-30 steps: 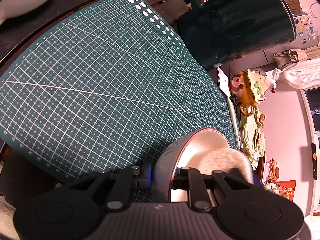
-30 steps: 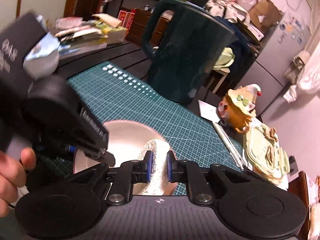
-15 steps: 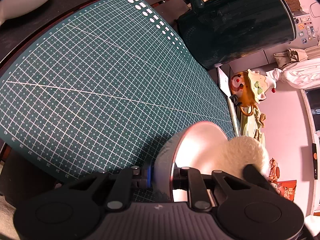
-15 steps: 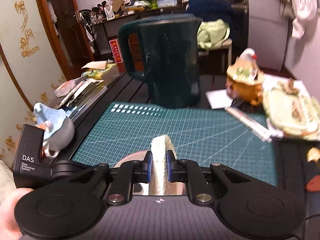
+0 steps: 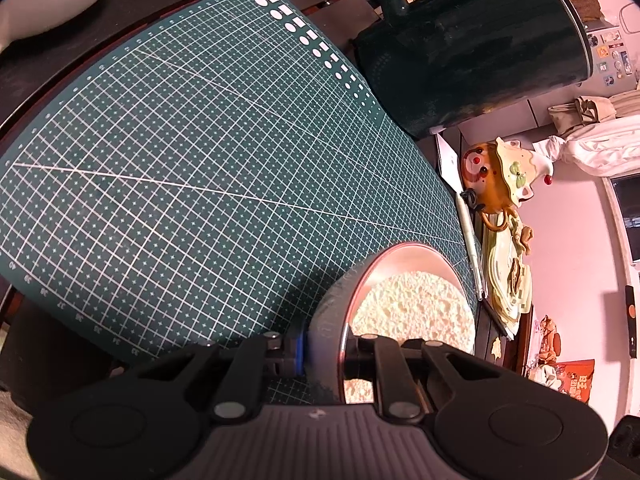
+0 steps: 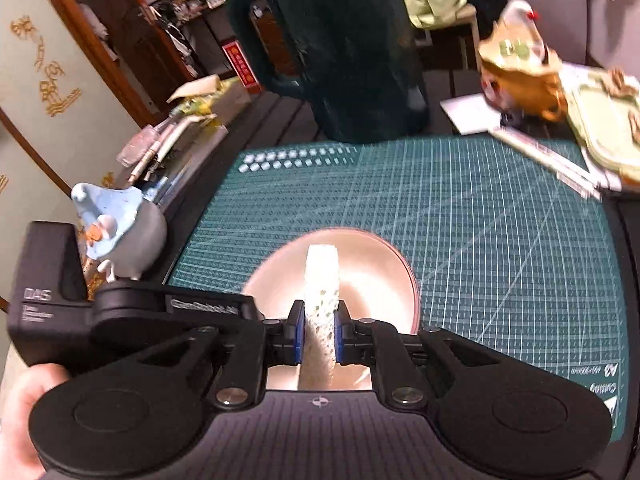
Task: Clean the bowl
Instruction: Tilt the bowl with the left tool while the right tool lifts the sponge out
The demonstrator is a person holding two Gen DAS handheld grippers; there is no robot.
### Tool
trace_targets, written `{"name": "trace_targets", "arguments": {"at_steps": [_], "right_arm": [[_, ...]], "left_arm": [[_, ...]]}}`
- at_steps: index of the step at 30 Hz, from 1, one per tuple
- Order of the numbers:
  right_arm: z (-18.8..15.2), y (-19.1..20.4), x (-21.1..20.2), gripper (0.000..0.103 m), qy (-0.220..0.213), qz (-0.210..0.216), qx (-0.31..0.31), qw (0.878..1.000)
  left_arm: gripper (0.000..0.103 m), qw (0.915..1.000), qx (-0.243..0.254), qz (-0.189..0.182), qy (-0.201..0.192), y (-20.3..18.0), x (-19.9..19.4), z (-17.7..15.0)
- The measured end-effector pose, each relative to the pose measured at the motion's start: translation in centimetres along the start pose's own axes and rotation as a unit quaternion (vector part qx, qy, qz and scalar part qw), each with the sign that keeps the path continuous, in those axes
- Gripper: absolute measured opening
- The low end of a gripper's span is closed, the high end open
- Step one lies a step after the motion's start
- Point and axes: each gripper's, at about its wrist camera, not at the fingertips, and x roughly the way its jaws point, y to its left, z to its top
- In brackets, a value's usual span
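Observation:
A metal bowl [image 5: 416, 258] with a pale inside rests on the green cutting mat [image 5: 192, 152]. My left gripper [image 5: 326, 350] is shut on the bowl's near rim, one pad outside and one inside. A round cream sponge [image 5: 412, 312] lies flat against the bowl's inside. In the right wrist view the bowl [image 6: 372, 264] sits just ahead, and my right gripper [image 6: 318, 336] is shut on the sponge [image 6: 322, 276], which stands on edge inside the bowl. The left gripper's black body [image 6: 132, 308] reaches in from the left to the rim.
A big dark green jug [image 6: 340, 52] stands behind the mat. A blue-grey figurine mug [image 6: 120, 232] sits left of the mat. On the right are an orange clown figurine [image 6: 520, 68], a pale green plate [image 6: 600, 128] and a ruler [image 6: 552, 160]. A hand [image 6: 20, 412] shows lower left.
The right gripper has rolled upright and the sponge swept across the bowl's inside; in the left wrist view its broad face now fills the bowl. The left gripper has held still.

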Motion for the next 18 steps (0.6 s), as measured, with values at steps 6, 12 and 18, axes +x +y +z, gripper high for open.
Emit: {"name": "trace_targets", "arguments": {"at_steps": [6, 12, 18], "right_arm": [[-0.1, 1.0, -0.6, 0.011, -0.027, -0.075, -0.056, 0.995], [-0.7, 5.3, -3.2, 0.011, -0.110, -0.165, -0.186, 0.962], [1.3, 2.3, -6.2, 0.011, -0.128, -0.133, -0.119, 0.976]], "left_arm": [[0.016, 1.0000, -0.003, -0.002, 0.001, 1.4, 0.1, 0.2], [0.016, 1.0000, -0.004, -0.002, 0.002, 1.2, 0.4, 0.3], [0.016, 1.0000, 0.001, 0.000, 0.001, 1.4, 0.2, 0.1]]}}
